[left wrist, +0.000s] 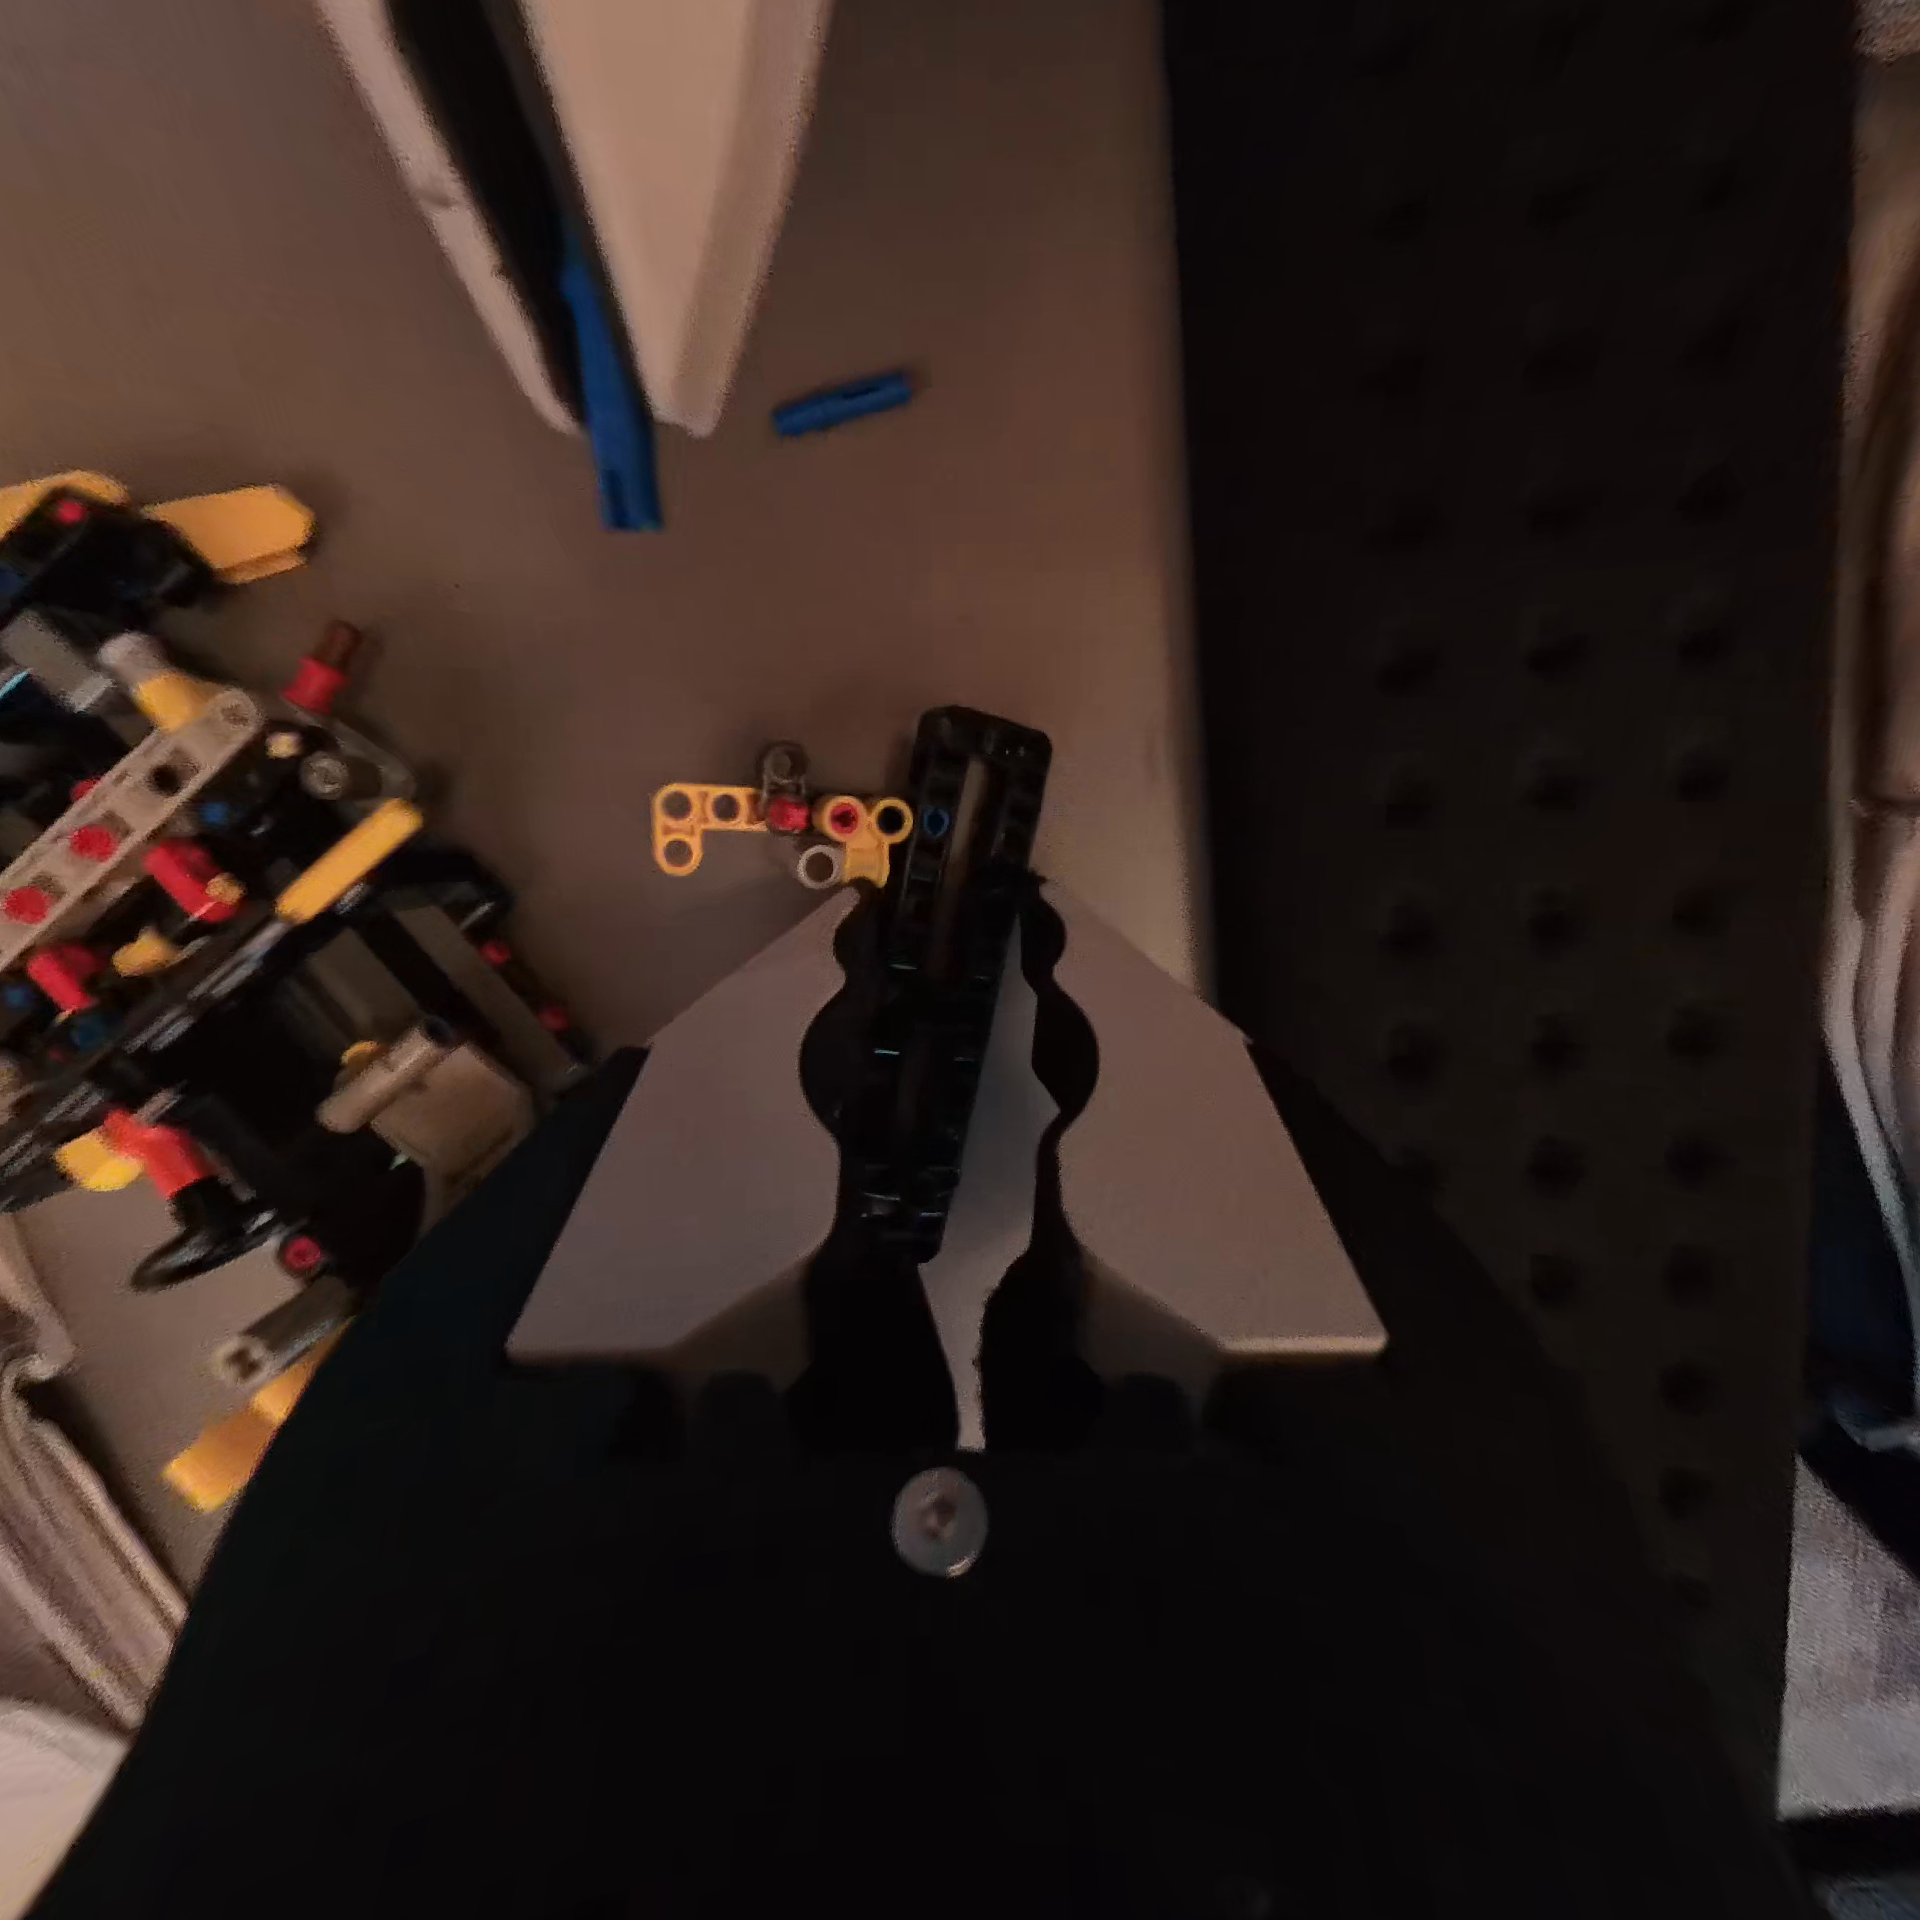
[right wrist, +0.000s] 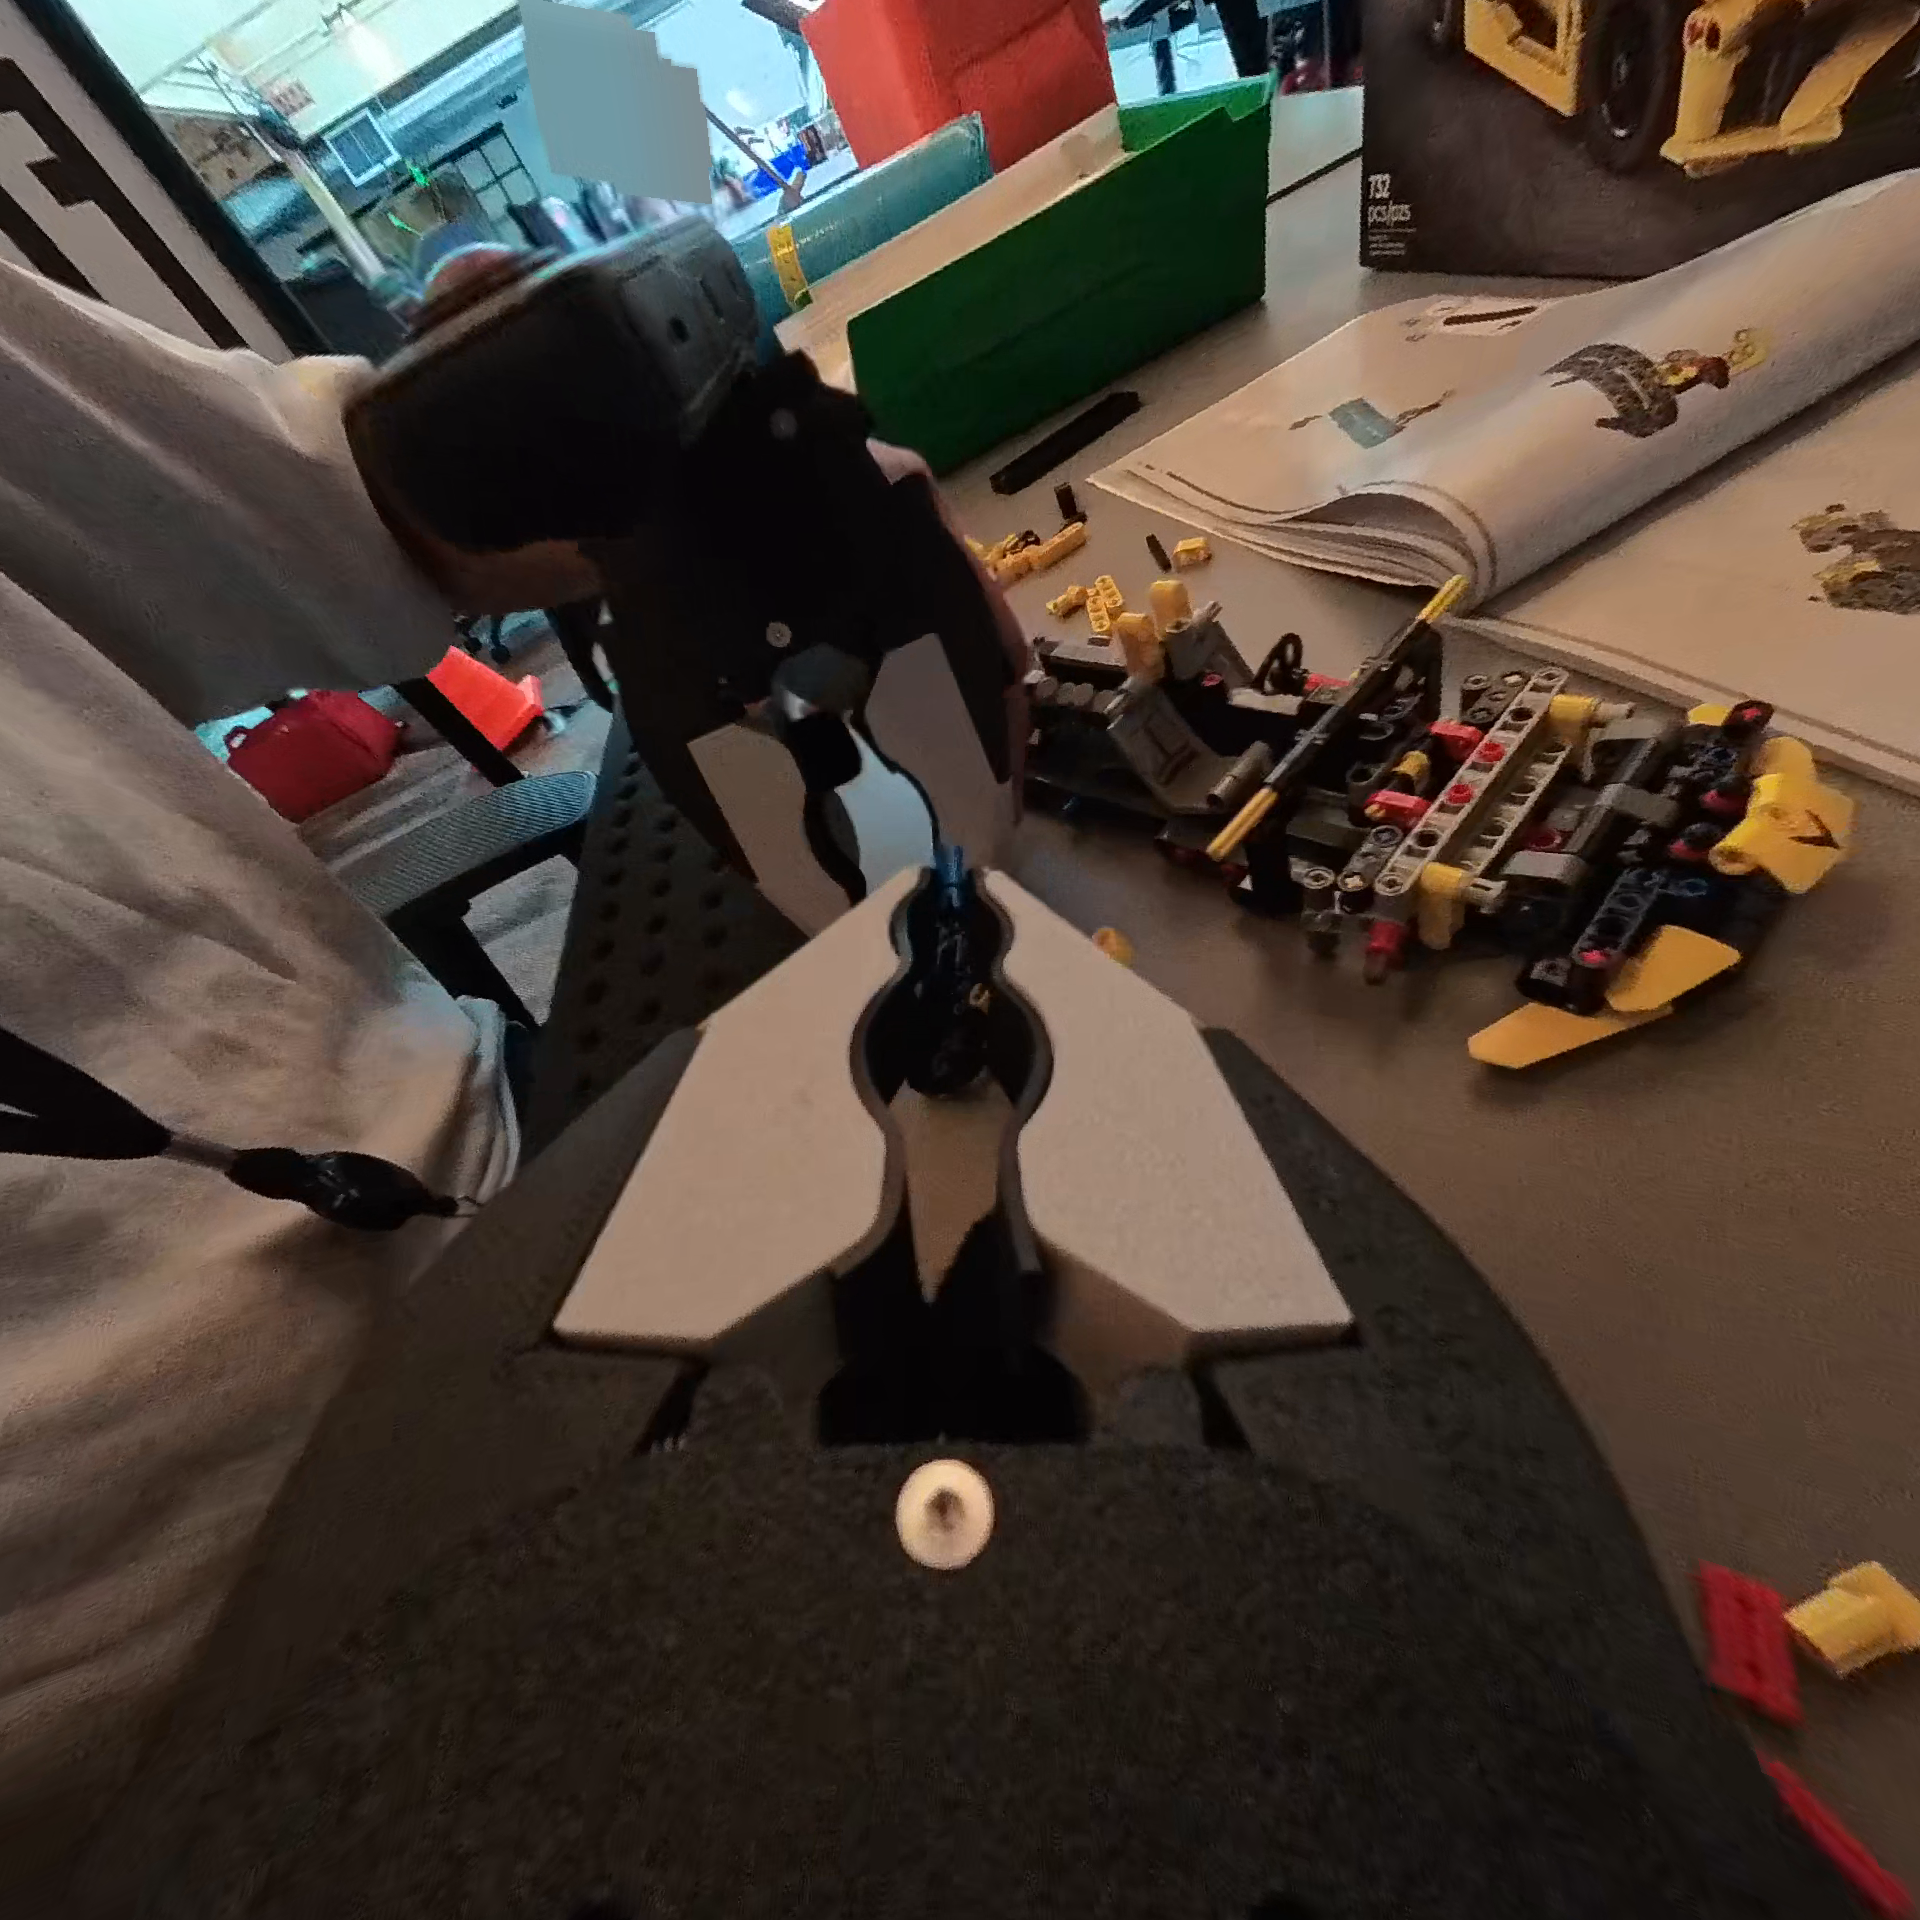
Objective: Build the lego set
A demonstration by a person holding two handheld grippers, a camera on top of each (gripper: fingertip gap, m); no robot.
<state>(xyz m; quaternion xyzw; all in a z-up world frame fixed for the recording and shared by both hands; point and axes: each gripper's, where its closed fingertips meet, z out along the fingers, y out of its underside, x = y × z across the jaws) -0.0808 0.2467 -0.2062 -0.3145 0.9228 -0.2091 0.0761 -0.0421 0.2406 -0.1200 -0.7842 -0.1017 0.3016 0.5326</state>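
My left gripper point(left wrist: 951, 904) is shut on a long black Technic beam point(left wrist: 961, 831) that sticks out past its tips, just above the table. A small yellow sub-assembly point(left wrist: 727, 816) with red pins lies right beside the beam's end. My right gripper point(right wrist: 951, 894) is shut on a blue pin point(right wrist: 948, 862). In the left wrist view it point(left wrist: 629, 416) hangs at the top with the blue pin point(left wrist: 623, 478) pointing down. The left gripper point(right wrist: 894, 873) shows just beyond the right gripper's tips. The part-built black, grey and yellow car chassis point(right wrist: 1455, 810) lies on the table; it also shows in the left wrist view point(left wrist: 187, 935).
A loose blue pin point(left wrist: 842, 402) lies on the table. An open instruction booklet point(right wrist: 1558, 416), a green bin point(right wrist: 1060, 270) and the set's box point(right wrist: 1642, 125) stand behind. Loose yellow bits point(right wrist: 1081, 603) and a red plate point(right wrist: 1745, 1652) lie around. A black perforated panel point(left wrist: 1507, 727) borders the table.
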